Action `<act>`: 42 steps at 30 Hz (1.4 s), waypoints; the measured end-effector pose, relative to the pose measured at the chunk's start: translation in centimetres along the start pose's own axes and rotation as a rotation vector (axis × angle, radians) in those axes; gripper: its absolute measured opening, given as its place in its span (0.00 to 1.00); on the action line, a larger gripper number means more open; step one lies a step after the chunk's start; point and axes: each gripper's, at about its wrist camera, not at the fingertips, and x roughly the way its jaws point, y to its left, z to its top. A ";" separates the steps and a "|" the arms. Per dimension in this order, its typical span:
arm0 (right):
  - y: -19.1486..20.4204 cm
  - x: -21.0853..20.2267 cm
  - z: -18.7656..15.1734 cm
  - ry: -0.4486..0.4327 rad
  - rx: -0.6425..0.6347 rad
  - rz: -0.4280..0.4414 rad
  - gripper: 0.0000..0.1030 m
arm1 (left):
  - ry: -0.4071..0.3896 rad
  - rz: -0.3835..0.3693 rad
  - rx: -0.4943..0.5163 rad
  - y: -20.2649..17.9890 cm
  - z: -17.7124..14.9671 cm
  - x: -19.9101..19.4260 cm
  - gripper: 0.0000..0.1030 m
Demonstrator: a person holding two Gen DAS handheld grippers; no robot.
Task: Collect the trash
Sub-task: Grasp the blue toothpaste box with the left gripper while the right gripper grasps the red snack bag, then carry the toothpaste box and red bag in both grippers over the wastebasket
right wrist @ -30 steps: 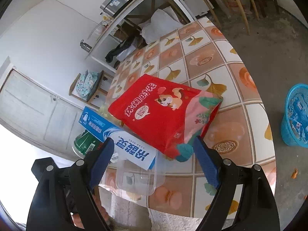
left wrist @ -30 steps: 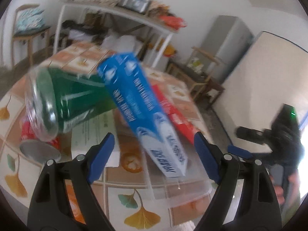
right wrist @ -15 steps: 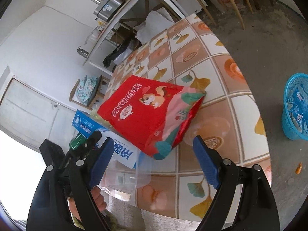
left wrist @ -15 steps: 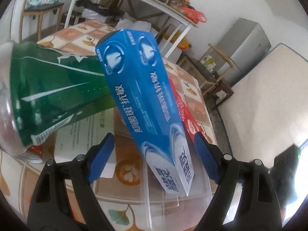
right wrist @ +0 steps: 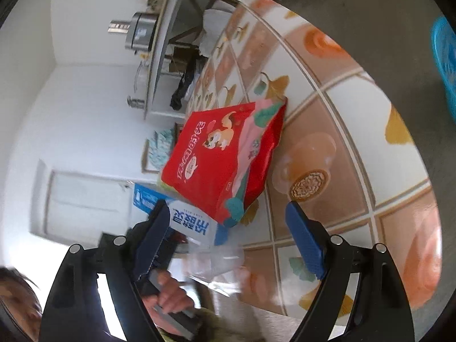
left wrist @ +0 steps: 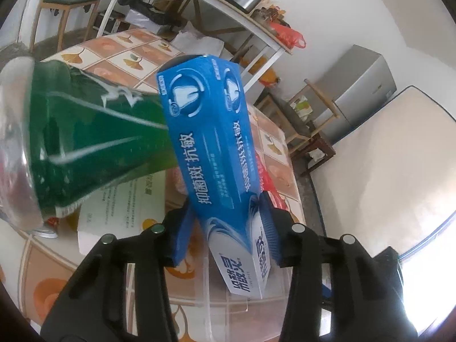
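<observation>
Left gripper [left wrist: 228, 229] closing its blue pads on the near end of a blue toothpaste box [left wrist: 216, 154] tilted over a green can [left wrist: 85, 145] and clear tub [right wrist: 216, 262], right gripper [right wrist: 225, 242] spread wide above the tiled table [right wrist: 342, 108], red snack bag [right wrist: 225, 154] beside the box

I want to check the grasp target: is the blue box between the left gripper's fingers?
Yes: in the left wrist view the blue box sits between the closing jaws of the left gripper.
</observation>
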 end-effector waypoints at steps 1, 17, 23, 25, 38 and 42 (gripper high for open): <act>0.0 0.2 0.1 -0.001 0.007 0.016 0.79 | -0.003 -0.006 0.000 0.0 -0.1 -0.1 0.40; 0.4 5.3 1.5 0.061 0.086 -0.020 0.62 | -0.037 -0.083 0.051 -0.3 -0.8 -2.2 0.33; -0.8 5.8 1.5 0.056 0.146 -0.005 0.41 | -0.053 -0.097 0.060 -0.3 -0.8 -3.1 0.33; -1.4 5.6 1.4 0.052 0.168 0.016 0.28 | -0.058 -0.101 0.066 -0.4 -1.0 -3.5 0.33; -2.1 1.5 1.6 -0.071 0.190 0.222 0.05 | -0.104 -0.120 0.095 -1.4 -1.0 -5.1 0.32; -2.3 -0.2 1.9 -0.108 0.192 0.272 0.04 | -0.113 -0.122 0.107 -2.0 -0.9 -5.3 0.32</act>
